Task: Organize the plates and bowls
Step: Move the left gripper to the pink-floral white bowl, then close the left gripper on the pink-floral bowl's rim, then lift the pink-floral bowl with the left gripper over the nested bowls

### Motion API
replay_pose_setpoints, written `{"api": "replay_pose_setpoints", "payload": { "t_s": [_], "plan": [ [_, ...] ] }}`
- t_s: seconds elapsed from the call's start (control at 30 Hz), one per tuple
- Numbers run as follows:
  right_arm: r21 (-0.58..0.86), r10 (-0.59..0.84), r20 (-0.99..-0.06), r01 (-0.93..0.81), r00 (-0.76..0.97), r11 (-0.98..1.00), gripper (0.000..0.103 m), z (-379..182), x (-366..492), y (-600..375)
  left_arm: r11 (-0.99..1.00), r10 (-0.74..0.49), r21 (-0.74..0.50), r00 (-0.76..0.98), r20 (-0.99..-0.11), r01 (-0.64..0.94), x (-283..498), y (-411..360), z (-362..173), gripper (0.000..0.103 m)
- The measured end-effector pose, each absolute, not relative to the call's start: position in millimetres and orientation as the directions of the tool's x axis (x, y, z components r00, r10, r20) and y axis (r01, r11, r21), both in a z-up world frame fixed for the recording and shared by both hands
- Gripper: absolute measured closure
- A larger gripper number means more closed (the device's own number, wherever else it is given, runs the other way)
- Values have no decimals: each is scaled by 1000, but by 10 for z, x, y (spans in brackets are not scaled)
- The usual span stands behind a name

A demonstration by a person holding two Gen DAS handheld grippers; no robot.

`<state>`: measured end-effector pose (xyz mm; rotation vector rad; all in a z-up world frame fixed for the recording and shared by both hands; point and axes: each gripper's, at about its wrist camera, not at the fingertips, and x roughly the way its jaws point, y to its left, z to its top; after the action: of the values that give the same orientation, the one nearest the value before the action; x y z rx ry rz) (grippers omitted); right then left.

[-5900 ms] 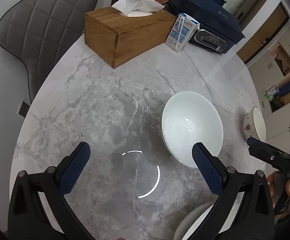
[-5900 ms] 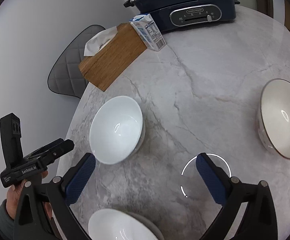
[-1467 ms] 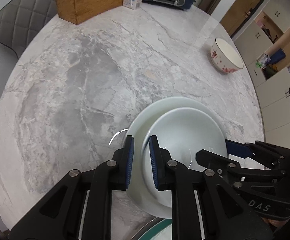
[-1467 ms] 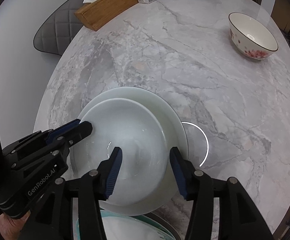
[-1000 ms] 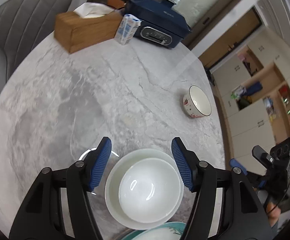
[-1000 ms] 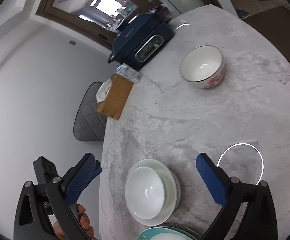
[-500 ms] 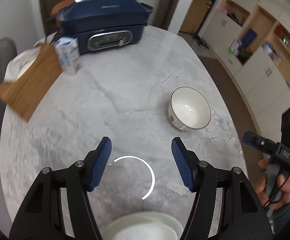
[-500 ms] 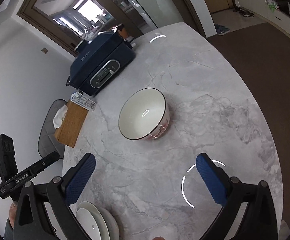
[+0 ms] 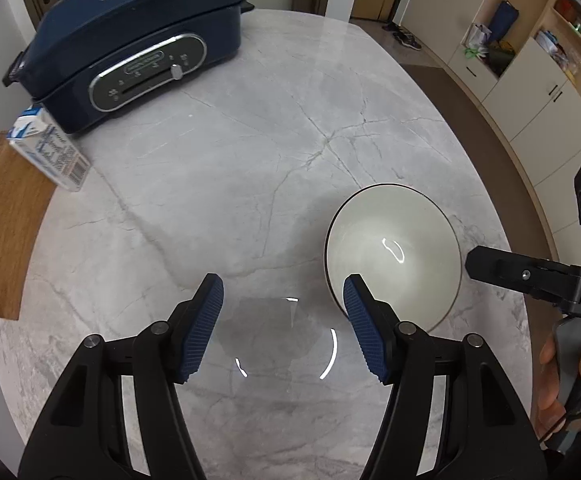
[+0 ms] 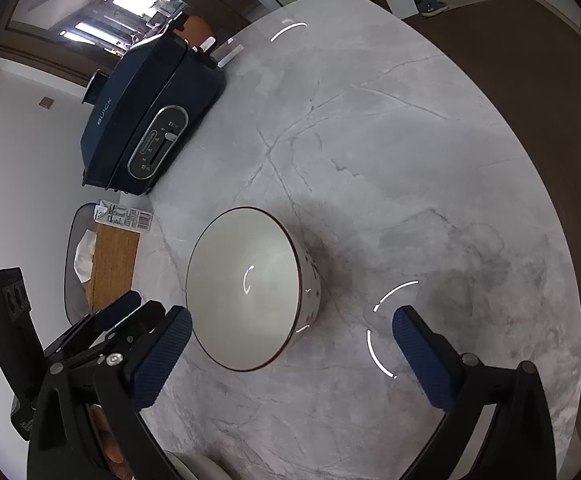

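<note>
Free: bare marble is seen across the table's [image 9: 290, 128] middle and right edge | Obstacles: bowl [image 9: 392, 252] near the right edge; cooker [image 9: 130, 36], carton [image 9: 48, 152], tissue box [image 9: 4, 232] along the far-left edge.

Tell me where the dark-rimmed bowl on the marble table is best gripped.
Grip the dark-rimmed bowl by its thin rim, one finger inside and one outside, coming from above on the near side. It stands upright and open, with walls flaring too wide to span. The right tool, open beside it, looks best placed.
</note>
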<state>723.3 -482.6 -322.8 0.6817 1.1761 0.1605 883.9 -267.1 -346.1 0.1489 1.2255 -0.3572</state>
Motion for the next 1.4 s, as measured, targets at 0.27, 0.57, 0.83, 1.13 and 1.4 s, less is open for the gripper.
{"api": "replay_pose_setpoints", "payload": {
  "t_s": [0.27, 0.57, 0.83, 1.13, 1.4],
  "plan": [
    [526, 438, -834, 243, 335, 815, 20, -3443, 7389, -4792, 930, -163, -58, 267, -950, 363, 8974, -2836, -3782, 42],
    [515, 437, -843, 236, 314, 824, 45, -3526, 7415, -4764, 936, -184, -100, 225, -957, 338, 9040, -2865, -3939, 65],
    [502, 437, -849, 193, 298, 843, 80, -3506, 7450, -4616, 925, -179, -89, 219, -959, 368, 8970, -3029, -3909, 95],
    [503, 441, -849, 188, 290, 844, 82, -3470, 7408, -4565, 923, -176, -79, 229, -957, 377, 8834, -3009, -3807, 97],
    [493, 439, -850, 148, 291, 857, 84, -3232, 7279, -4377, 933, -178, -77, 264, -948, 352, 8614, -2812, -3534, 97]
  ]
}}
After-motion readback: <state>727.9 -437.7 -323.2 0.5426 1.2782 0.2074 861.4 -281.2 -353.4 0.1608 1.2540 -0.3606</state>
